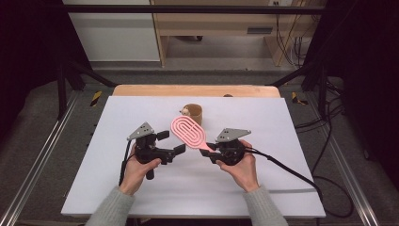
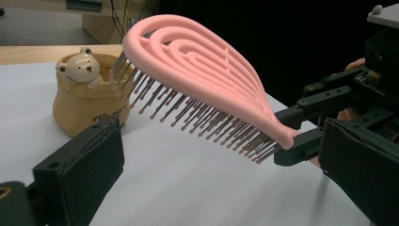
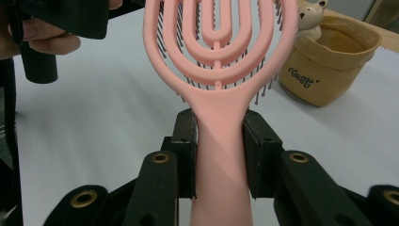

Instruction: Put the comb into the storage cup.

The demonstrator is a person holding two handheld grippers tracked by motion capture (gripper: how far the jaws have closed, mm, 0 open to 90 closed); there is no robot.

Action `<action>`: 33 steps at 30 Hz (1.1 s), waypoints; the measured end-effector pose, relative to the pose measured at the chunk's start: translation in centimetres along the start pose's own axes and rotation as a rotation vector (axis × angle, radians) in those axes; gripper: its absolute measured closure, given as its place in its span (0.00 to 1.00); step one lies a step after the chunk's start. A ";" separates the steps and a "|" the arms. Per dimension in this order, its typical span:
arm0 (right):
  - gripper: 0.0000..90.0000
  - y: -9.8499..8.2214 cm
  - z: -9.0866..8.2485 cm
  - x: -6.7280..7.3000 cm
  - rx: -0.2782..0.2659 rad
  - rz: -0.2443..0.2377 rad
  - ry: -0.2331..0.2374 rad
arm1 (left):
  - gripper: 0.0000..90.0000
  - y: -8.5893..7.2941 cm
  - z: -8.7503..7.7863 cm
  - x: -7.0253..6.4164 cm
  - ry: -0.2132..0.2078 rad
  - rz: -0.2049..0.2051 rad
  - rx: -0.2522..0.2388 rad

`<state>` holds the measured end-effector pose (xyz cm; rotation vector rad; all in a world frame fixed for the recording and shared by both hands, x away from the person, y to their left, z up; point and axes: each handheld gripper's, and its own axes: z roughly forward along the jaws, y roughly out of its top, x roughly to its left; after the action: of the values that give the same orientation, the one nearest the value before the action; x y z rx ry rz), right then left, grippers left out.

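Note:
A pink vented hairbrush (image 1: 189, 131) is held above the white table, bristles down, its head pointing toward a tan cup with a small bear figure (image 1: 193, 113). My right gripper (image 1: 210, 150) is shut on the brush handle (image 3: 220, 141), black pads pressing both sides. In the left gripper view the hairbrush (image 2: 197, 70) hangs tilted, its tip near the bear cup (image 2: 87, 92). My left gripper (image 1: 171, 142) stands open just left of the brush, its pads (image 2: 89, 160) wide apart with nothing between them.
The white board (image 1: 141, 193) covers a wooden table whose far edge (image 1: 197, 90) shows behind the cup. Cables trail from both grippers, the right one running off toward the table's right edge (image 1: 291, 172). Dark frame posts stand at either side.

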<state>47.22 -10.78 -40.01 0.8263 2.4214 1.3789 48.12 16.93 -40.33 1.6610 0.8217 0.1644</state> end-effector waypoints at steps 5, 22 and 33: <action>0.77 0.0 0.1 0.0 0.003 0.000 0.003 | 0.01 0.1 0.5 -0.1 0.005 -0.007 -0.004; 0.77 0.0 0.1 0.1 -0.009 -0.005 0.009 | 0.05 0.4 2.4 -0.6 -0.012 -0.064 -0.010; 0.77 -0.1 0.2 0.2 -0.015 -0.008 0.029 | 0.19 0.5 2.7 -0.5 0.013 -0.114 -0.026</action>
<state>47.13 -10.55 -40.17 0.7975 2.4299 1.4142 49.42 14.43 -40.51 1.5853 0.9184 0.1062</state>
